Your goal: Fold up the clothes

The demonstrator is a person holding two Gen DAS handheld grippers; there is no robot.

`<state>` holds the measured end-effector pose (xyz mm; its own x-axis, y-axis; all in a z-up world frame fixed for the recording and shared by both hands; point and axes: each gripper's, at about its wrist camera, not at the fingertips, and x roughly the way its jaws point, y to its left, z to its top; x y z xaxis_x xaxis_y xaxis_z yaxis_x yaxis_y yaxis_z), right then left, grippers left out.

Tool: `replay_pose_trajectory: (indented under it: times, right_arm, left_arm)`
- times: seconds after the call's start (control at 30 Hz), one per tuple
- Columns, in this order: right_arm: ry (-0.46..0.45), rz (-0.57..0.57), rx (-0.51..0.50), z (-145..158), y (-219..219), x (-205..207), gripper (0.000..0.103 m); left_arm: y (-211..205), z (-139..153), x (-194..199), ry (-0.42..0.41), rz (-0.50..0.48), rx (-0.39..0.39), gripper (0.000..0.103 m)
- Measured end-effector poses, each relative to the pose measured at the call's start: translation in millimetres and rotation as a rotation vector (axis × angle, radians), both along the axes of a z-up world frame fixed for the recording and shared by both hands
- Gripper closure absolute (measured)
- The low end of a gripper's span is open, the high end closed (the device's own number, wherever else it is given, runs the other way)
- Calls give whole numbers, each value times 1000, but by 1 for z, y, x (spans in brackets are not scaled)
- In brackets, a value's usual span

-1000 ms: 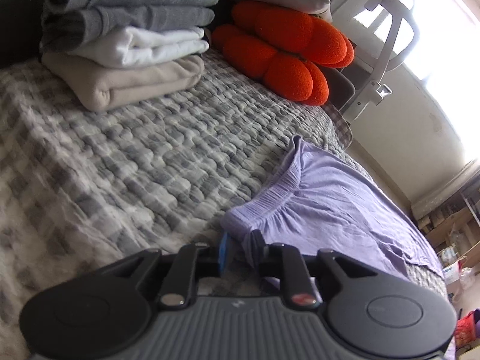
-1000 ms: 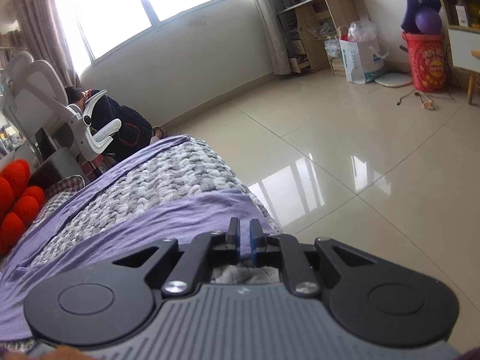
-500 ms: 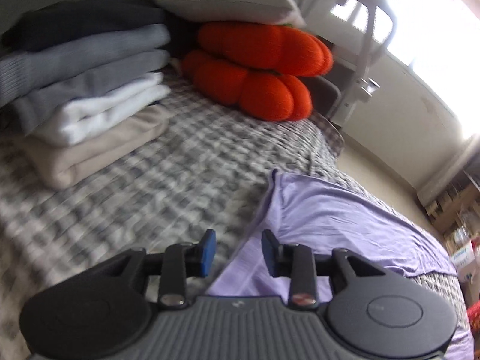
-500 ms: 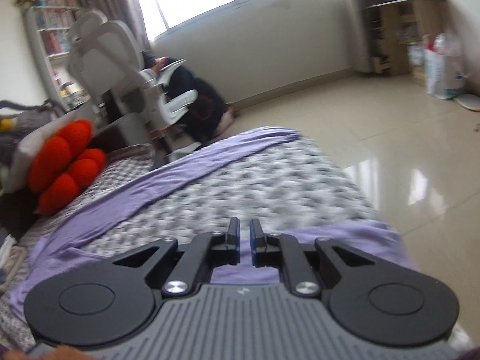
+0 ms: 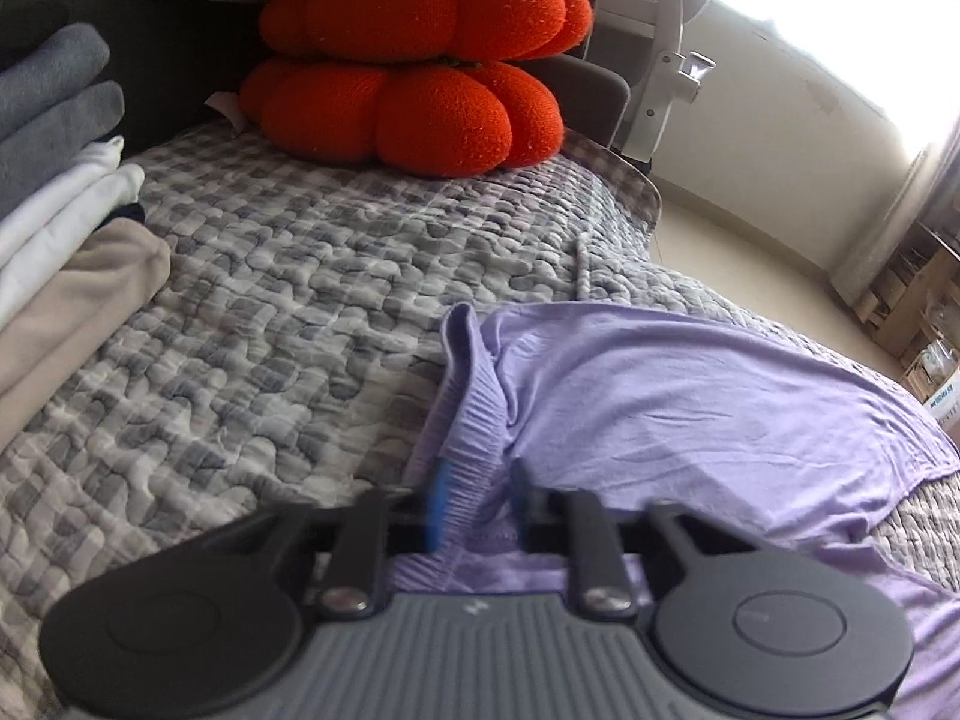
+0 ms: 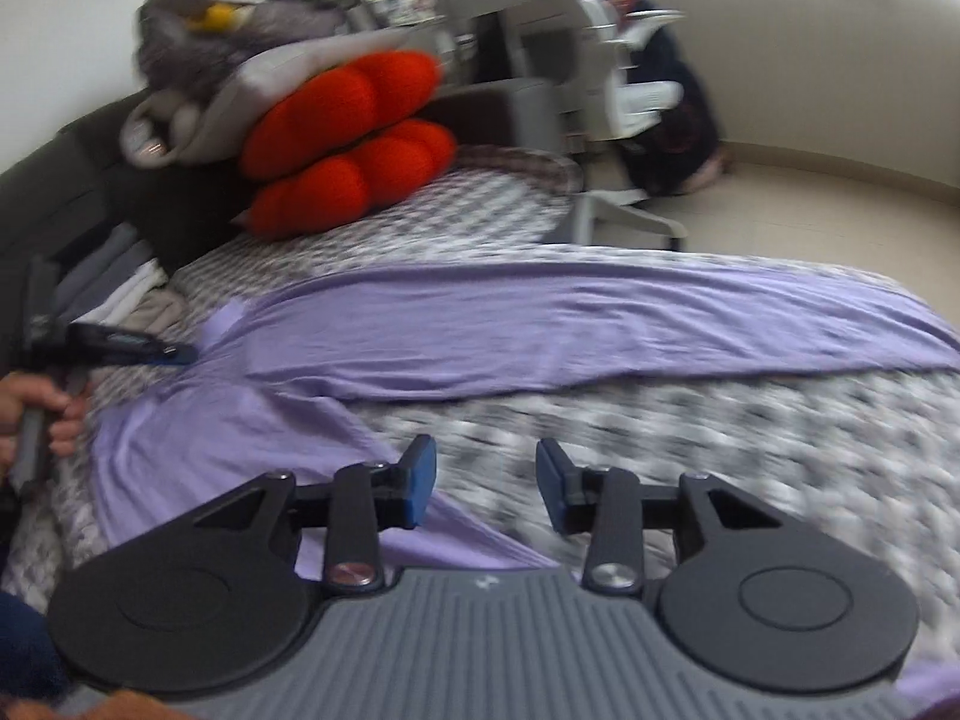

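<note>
Left gripper [image 5: 477, 507]: pinched on the gathered waistband of the lilac trousers [image 5: 690, 402].
Right gripper [image 6: 485, 483]: jaws opening, nothing between them, above the quilt beside a trouser leg.
Lilac trousers: spread across the grey checked quilt [image 5: 288, 300], one leg stretching away towards the far edge.
Folded clothes stack [image 5: 54, 192]: at the left edge on the quilt.
Orange cushions [image 5: 414, 60]: two stacked at the bed's head.
White office chair [image 6: 612, 84]: beyond the bed.

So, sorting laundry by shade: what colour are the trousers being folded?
Light purple trousers, seen best in the left wrist view.
</note>
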<state>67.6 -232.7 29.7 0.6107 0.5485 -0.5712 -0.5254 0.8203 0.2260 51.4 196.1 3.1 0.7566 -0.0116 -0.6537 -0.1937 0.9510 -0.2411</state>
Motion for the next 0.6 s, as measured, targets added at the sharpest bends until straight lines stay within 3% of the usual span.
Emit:
replay_pose_trajectory:
  times: [0.33, 0.5, 0.6]
  right_arm:
    - [90, 256, -52, -10, 92, 37, 62]
    - [116, 280, -87, -17, 122, 50, 61]
    - [126, 259, -47, -17, 128, 59, 61]
  left_arm:
    - [21, -3, -6, -89, 104, -40, 103]
    - [30, -1, -7, -116, 70, -109, 103]
    - [30, -2, -8, -119, 68, -112, 103]
